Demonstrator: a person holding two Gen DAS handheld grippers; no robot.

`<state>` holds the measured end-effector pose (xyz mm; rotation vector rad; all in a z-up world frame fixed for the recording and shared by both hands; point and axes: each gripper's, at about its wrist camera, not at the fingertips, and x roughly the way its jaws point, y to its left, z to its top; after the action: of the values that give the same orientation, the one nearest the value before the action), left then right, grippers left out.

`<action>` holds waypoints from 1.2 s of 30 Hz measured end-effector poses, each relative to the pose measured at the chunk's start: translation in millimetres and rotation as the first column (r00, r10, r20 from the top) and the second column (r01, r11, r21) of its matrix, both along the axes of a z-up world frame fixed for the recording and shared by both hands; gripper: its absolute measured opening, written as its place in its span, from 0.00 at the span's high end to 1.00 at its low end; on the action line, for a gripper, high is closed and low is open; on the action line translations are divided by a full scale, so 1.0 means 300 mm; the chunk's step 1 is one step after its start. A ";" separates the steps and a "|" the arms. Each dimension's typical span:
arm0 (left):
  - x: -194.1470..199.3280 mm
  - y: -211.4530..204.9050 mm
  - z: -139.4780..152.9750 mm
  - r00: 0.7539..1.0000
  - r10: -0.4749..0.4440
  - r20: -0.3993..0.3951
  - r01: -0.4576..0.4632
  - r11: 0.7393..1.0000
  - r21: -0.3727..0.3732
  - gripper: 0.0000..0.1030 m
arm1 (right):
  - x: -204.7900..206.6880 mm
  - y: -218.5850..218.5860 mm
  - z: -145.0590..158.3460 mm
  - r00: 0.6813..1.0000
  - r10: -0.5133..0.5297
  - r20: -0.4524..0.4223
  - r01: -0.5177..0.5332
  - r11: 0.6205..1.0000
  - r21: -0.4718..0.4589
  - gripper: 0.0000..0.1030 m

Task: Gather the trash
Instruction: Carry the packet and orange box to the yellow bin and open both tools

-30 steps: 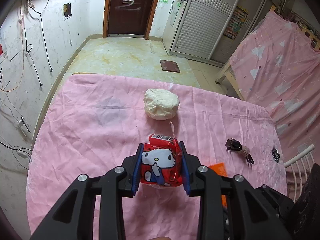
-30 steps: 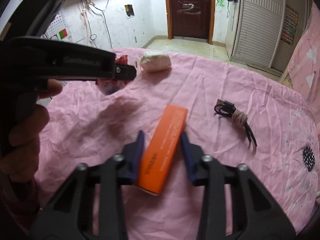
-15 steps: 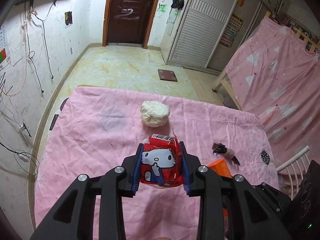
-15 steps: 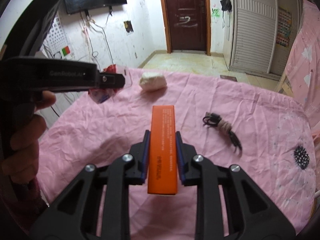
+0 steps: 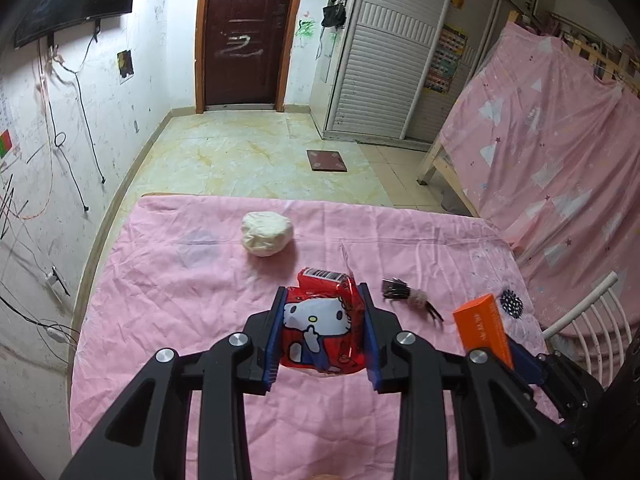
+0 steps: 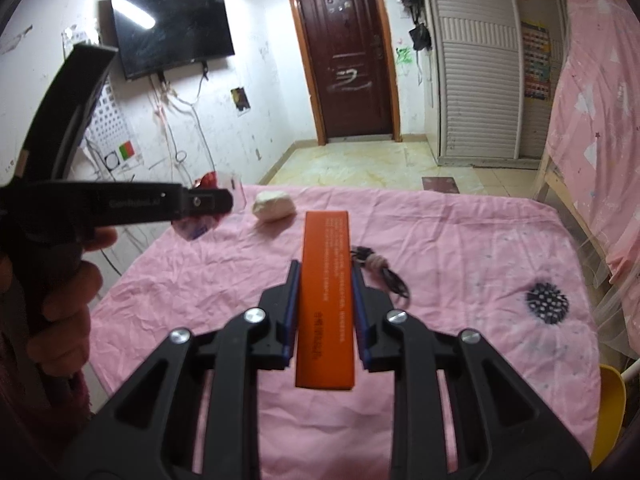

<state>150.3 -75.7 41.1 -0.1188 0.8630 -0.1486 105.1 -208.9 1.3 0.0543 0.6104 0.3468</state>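
My left gripper [image 5: 322,322] is shut on a red snack wrapper with a white cartoon cat [image 5: 320,326] and holds it above the pink tablecloth [image 5: 168,280]. My right gripper [image 6: 325,304] is shut on a long orange box [image 6: 326,296], also lifted off the table; the box also shows at the right of the left wrist view [image 5: 482,330]. A crumpled white paper ball [image 5: 267,233] lies on the cloth toward the far edge; it also shows in the right wrist view [image 6: 274,207]. The left gripper and the wrapper [image 6: 200,216] appear at the left of the right wrist view.
A bundled black cable [image 5: 408,298] lies on the cloth right of centre, also seen behind the orange box [image 6: 380,268]. A pink-covered bed [image 5: 560,140] stands to the right. A white chair back [image 5: 588,312] and a yellow chair [image 6: 610,404] are at the table's right edge.
My right gripper has closed on the orange box and lifted it off the cloth. Both grippers have risen and pulled back from the table, the left still holding the wrapper.
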 end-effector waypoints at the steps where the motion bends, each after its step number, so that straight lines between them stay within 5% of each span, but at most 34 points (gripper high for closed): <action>1: -0.005 -0.010 0.002 1.000 -0.002 0.002 0.002 1.000 0.003 0.74 | -0.008 -0.016 0.004 1.000 -0.006 0.006 0.006 1.000 0.005 0.79; 16: -0.092 -0.321 0.044 0.991 -0.130 0.029 0.128 0.989 0.081 0.74 | -0.154 -0.357 0.029 0.983 -0.167 0.080 0.159 0.982 0.099 0.78; 36: -0.173 -0.825 -0.014 0.940 -0.342 -0.014 0.339 0.924 0.177 0.74 | -0.352 -0.889 0.012 0.880 -0.462 0.107 0.433 0.875 0.216 0.78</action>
<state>98.5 -323.3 36.9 0.2018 0.8711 -0.3972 -0.5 -475.7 5.0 0.3419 0.3911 -0.0480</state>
